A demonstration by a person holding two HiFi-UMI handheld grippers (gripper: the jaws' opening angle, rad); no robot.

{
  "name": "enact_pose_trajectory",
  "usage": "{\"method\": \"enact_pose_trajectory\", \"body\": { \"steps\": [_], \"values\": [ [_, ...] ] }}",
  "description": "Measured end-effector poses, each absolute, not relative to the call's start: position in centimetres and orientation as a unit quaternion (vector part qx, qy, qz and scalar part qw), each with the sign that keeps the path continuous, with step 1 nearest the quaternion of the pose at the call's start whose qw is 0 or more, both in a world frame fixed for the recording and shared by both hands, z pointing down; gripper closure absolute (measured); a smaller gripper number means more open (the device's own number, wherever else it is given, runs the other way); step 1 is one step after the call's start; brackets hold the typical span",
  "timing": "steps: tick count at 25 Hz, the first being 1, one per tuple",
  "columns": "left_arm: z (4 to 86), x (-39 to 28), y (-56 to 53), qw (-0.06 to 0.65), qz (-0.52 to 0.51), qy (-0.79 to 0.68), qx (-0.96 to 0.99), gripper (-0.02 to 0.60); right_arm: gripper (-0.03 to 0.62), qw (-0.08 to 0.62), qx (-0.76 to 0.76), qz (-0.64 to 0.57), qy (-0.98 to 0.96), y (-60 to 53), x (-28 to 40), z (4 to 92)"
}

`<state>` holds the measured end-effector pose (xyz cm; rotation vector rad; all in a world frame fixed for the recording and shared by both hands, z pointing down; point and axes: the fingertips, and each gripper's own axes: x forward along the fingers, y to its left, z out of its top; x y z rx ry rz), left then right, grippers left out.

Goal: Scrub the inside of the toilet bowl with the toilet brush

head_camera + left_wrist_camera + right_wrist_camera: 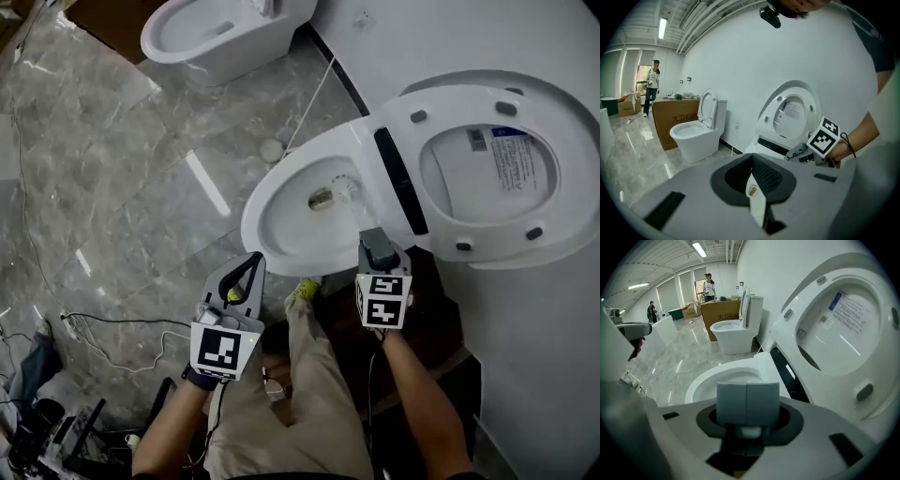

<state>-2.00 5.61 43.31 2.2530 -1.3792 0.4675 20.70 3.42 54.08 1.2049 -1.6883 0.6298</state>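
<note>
The white toilet bowl (281, 220) stands open, its seat and lid (487, 173) tipped back against the wall. My right gripper (376, 244) hangs over the bowl's near rim. Its jaws (747, 401) are pressed together, and the rounded white end of the toilet brush handle (750, 431) sits just behind the pads. The pale brush head (344, 190) reaches down inside the bowl beside the drain hole (320, 198). My left gripper (253, 262) floats left of the bowl with its tips (751, 158) shut on nothing. The right gripper (802, 152) shows in the left gripper view too.
A second open toilet (216, 37) (693, 136) stands further along the wall, next to a cardboard box (670, 122). Cables (112, 337) trail over the grey marble floor at the left. My leg and shoe (302, 291) are under the bowl's front. People (709, 287) stand far back.
</note>
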Motion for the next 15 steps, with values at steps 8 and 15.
{"method": "enact_pose_trajectory", "body": {
  "steps": [8,15],
  "values": [
    [45.0,-1.1,6.0,0.231,0.171,-0.494,0.821,0.571,0.441,0.479,0.504,0.231,-0.681,1.1,21.0,56.3],
    [45.2,-1.0,7.1,0.243,0.167,-0.496,0.817,0.571,0.440,0.497,0.496,0.217,-0.678,-1.3,20.5,58.0]
  ]
}}
